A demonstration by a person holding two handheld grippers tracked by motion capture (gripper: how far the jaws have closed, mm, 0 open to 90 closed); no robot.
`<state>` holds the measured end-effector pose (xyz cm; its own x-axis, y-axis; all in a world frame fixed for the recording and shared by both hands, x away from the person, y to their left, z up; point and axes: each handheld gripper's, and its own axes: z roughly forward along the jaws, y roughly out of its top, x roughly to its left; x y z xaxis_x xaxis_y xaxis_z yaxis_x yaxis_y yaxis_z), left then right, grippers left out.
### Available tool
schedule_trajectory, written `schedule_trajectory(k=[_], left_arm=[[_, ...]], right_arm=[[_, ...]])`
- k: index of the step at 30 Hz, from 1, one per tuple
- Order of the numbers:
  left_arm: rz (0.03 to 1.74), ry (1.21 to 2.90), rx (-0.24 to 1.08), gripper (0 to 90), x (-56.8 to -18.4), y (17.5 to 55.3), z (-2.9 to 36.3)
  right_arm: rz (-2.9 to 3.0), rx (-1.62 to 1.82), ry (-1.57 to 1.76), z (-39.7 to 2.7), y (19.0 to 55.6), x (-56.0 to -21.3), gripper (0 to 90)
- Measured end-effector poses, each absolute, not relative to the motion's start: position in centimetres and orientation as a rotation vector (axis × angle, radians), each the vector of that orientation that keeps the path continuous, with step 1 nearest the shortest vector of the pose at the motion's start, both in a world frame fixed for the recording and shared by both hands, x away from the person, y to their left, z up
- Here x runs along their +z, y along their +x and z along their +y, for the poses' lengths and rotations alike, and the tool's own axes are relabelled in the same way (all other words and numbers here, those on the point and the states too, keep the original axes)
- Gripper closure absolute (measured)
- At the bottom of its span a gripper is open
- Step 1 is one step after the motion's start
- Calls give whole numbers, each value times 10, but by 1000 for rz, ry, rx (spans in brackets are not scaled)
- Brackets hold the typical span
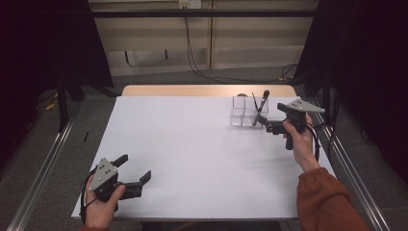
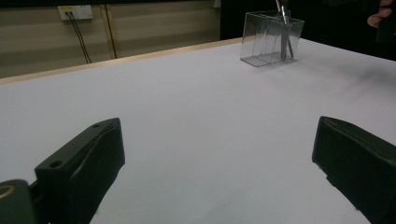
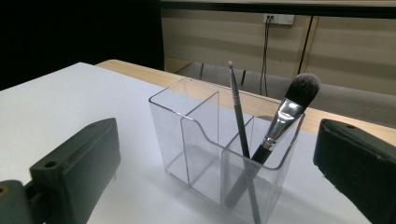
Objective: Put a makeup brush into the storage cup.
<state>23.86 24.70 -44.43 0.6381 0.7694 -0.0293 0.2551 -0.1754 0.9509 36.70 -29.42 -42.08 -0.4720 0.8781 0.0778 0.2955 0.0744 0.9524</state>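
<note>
- Right at the far right part of the white surface (image 1: 192, 144) stands a clear organiser (image 3: 219, 154), a see-through box split by inner walls into compartments.
- Two things lean in the compartment nearest the right hand-held gripper (image 1: 265, 126): a makeup brush (image 3: 280, 126) with a dark handle, a silver ferrule and a soft dark head, and a thin brush (image 3: 239, 121) with a slim dark stem.
- Both tilt, bristles up, and their handles cross low inside the compartment; the makeup brush's head rises above the organiser's rim.
- Seen from the right gripper view, the other compartments hold nothing.
- From the high view, the right hand-held gripper sits just beside the organiser on its right, held in the person's right hand (image 1: 300, 139), with an orange-brown sleeve (image 1: 327, 202) behind it.
- Its jaws are spread wide, released, and frame the organiser in the right gripper view without touching it or either brush.
- Well apart, at the near left corner of the surface, the left hand-held gripper (image 1: 133, 169) rests in the person's left hand (image 1: 101, 204).
- Its jaws are likewise released and grasp nothing, with bare white surface between them.
- Beyond the white surface a strip of light wood edge (image 1: 207, 90) shows, and past that a pale wall (image 1: 159, 33) with dark cables (image 1: 192, 53) hanging down it.
</note>
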Motion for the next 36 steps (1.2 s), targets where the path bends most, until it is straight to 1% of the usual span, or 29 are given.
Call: schedule_trajectory(k=[27,36], left_arm=[[840,1719,572,24,-443,237,249],[846,1712,573,24,-443,236,249]], right_arm=[[1864,1423,1129,-293,319,-425,7],[1861,1435,1127,-295,298,-429,6]])
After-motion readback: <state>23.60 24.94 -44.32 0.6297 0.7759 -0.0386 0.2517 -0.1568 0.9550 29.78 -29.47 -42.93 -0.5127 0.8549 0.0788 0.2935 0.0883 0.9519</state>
